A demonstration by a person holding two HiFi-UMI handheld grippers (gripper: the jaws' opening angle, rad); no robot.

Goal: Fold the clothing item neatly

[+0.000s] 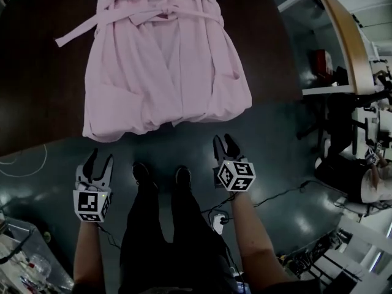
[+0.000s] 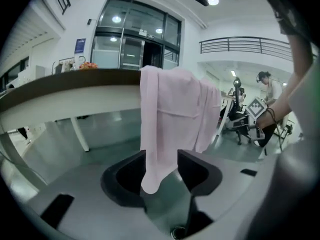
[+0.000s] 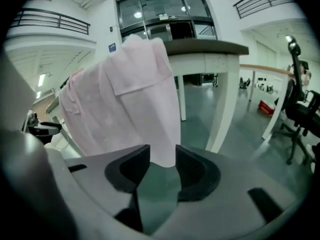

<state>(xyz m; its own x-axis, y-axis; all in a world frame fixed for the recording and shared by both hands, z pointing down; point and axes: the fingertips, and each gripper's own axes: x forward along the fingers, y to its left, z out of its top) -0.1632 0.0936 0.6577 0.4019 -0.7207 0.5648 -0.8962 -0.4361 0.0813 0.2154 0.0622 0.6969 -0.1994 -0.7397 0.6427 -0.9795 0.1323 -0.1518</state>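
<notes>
Pink robe (image 1: 165, 60) unfolded on the table (image 1: 37, 72), hem over its near edge — left gripper (image 1: 101, 158) and right gripper (image 1: 224, 141) both open, empty; no neat fold yet.

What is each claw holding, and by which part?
Nothing: the left claw and right claw stand open, short of the pink robe.

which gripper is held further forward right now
The right gripper: in the head view its cube sits level with the shoes, while that of the left gripper lies behind them.
</notes>
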